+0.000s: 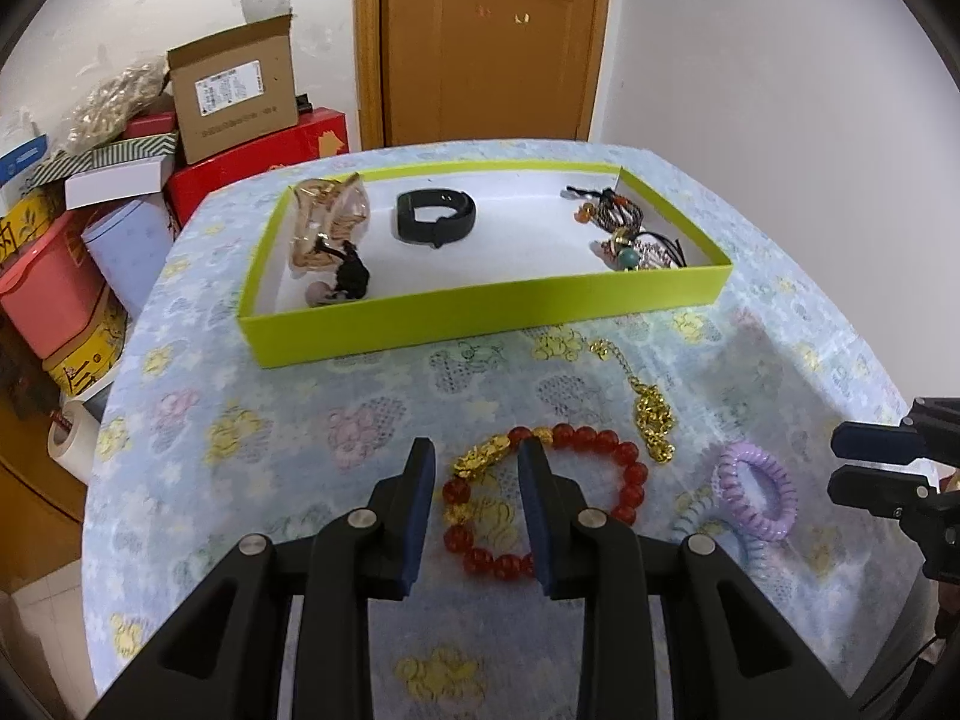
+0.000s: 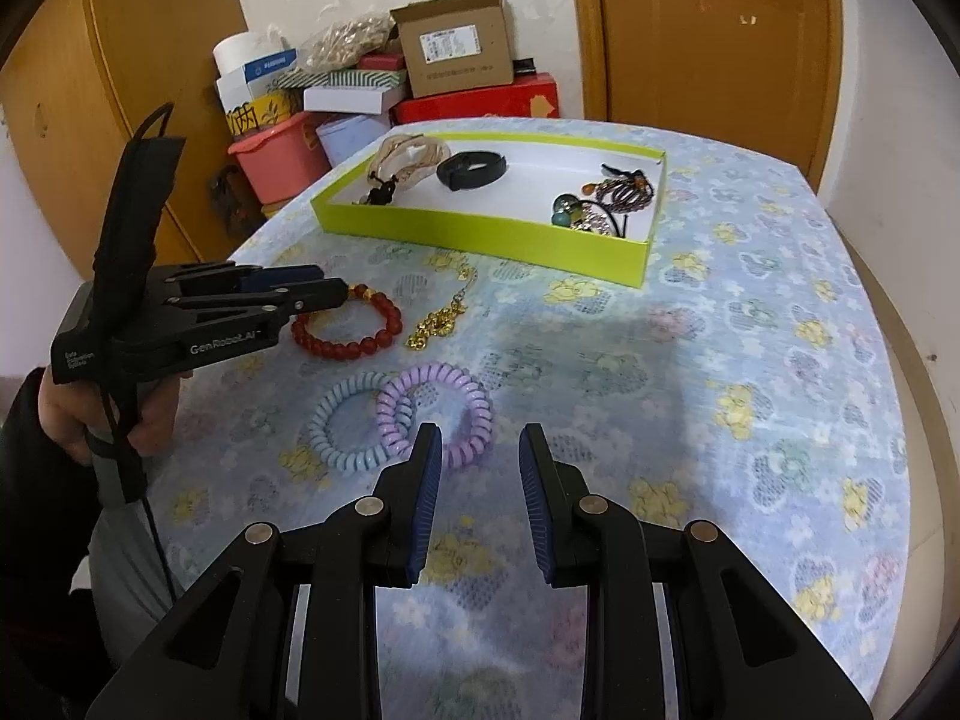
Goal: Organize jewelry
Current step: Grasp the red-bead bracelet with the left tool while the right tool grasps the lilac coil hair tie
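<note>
Left gripper (image 1: 477, 450) jaws apart, empty, above red bead bracelet (image 1: 624, 468) on table near green tray (image 1: 480, 312). Right gripper (image 2: 480, 438) jaws apart, empty, beside purple coil hair tie (image 2: 474, 402).

Even, fairly bright indoor light falls on the table (image 2: 750, 312), with soft grey shadows across its middle and right edge. Both fisheye views bend hard at dark vignetted corners; details look slightly soft, without glare.

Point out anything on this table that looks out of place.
Four pieces lie loose on the tablecloth outside the green tray: red bead bracelet, gold chain, blue coil tie and purple coil tie, which overlap.
</note>
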